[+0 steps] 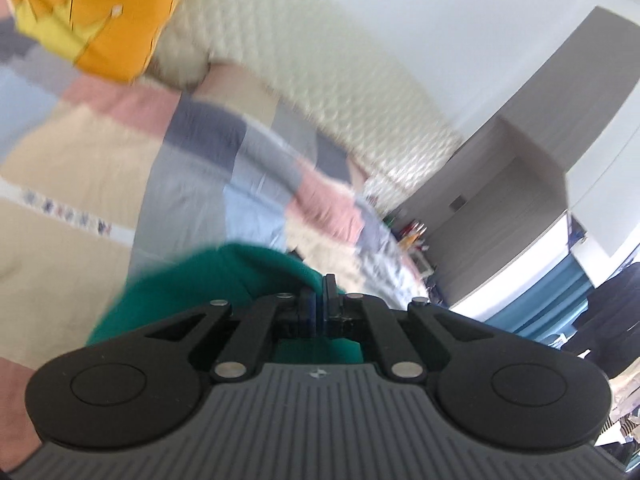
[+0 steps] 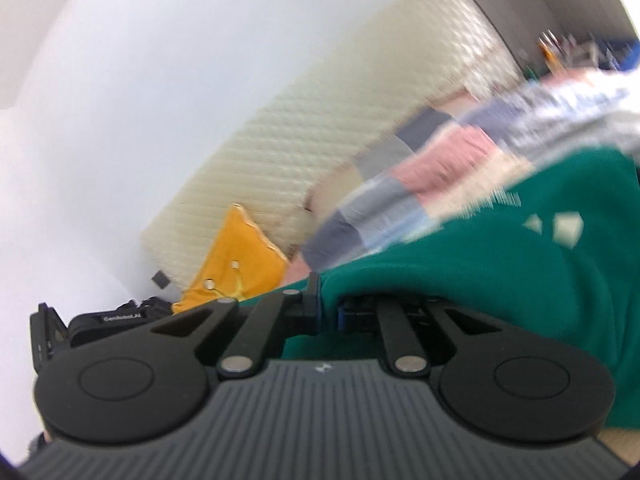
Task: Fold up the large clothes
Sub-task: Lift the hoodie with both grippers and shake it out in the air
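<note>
A large green garment (image 1: pixel 192 288) hangs from my left gripper (image 1: pixel 320 300), whose black fingers are shut on a fold of its cloth. In the right wrist view the same green garment (image 2: pixel 500 272), with a pale print on it, drapes over the right side of my right gripper (image 2: pixel 322 300). That gripper is shut on the garment's edge, and the cloth hides its right finger. Both views are blurred and tilted. Both grippers are lifted above the bed.
A patchwork bedspread (image 1: pixel 120 152) in pink, grey, blue and beige covers the bed, also shown as bedspread (image 2: pixel 420 184). An orange cushion (image 1: pixel 104 20) leans by the cream padded headboard (image 1: pixel 320 80). A grey wardrobe (image 1: pixel 520 168) stands at the right. A black device (image 2: pixel 80 328) sits at the left.
</note>
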Motion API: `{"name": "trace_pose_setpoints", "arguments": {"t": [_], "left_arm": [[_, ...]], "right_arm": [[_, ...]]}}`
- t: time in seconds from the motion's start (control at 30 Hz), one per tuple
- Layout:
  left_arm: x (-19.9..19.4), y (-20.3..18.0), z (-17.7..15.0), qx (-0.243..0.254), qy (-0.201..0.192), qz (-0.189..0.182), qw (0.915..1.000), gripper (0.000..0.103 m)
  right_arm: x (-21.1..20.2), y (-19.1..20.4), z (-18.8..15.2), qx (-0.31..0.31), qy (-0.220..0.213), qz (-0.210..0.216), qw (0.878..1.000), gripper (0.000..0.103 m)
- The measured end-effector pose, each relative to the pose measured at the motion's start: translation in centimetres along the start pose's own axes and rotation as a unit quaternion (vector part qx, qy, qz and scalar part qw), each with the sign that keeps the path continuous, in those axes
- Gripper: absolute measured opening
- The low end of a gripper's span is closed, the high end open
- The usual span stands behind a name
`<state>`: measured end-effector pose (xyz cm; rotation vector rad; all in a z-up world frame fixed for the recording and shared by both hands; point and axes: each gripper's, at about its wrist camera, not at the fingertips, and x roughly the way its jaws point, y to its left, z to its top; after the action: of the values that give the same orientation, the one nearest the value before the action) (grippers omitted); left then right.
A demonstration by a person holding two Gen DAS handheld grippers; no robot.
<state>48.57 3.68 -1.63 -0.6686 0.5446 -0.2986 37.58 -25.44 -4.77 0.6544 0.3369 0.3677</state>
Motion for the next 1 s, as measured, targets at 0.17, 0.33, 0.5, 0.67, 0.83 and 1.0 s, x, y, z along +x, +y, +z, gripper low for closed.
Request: {"name": "trace_pose_setpoints", "arguments": {"t": [0.17, 0.33, 0.5, 0.67, 0.83, 1.0], "left_arm": [[-8.2, -3.0, 1.2, 0.008, -0.044, -0.022, 0.9987, 0.003], [-16.3, -5.4, 2.0, 0.002, -0.087, -0.038, 0.9955, 0.003], [-24.3, -8.0, 2.5, 0.008, -0.128, -0.052, 0.9904, 0.003], [-32.8, -11.5, 3.6, 0.025, -0.171, -0.062, 0.9830, 0.003], [-41.5, -16.3, 4.5, 0.062, -0.221, -0.067, 0.9710, 0.003], [-49.9, -21.7, 5.0, 0.119, -0.270, -0.061, 0.9535, 0.003]], "right_arm": [[-4.3, 4.5, 2.5, -0.025, -0.015, 0.028, 0.999, 0.010], [-8.7, 10.0, 4.4, -0.073, -0.028, 0.059, 0.995, 0.010], [-13.4, 15.8, 6.9, -0.121, -0.051, 0.092, 0.987, 0.010], [-17.3, 20.5, 9.2, -0.156, -0.067, 0.116, 0.979, 0.010], [-21.5, 24.3, 11.1, -0.172, -0.091, 0.144, 0.970, 0.010], [-25.5, 27.2, 12.8, -0.183, -0.113, 0.168, 0.962, 0.010]]}}
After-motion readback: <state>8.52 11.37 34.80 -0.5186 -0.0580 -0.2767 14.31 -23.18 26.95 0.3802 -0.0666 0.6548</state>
